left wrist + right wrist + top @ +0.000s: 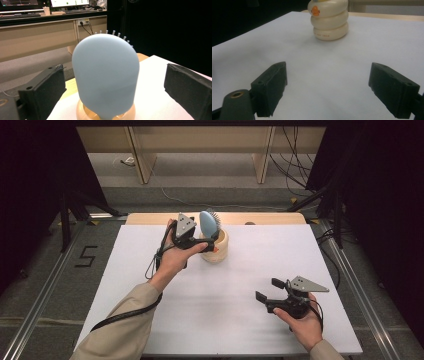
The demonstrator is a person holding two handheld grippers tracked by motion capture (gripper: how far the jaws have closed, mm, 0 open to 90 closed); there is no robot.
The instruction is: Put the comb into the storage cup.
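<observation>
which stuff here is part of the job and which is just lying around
In the job:
- light blue hairbrush, standing in the holder
- cream ringed holder
- left gripper, open at the brush

Lying about:
- right gripper, open, idle
- cables on the floor

A pale blue hairbrush [106,77] stands upright, bristles facing away, in a cream ringed holder [85,112], between the left gripper [117,90]'s wide-apart black jaws.

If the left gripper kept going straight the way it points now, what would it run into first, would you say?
Most likely the blue hairbrush standing in the cream holder: its head sits between the open jaws of the left gripper, though the remaining gap is hard to judge.
</observation>
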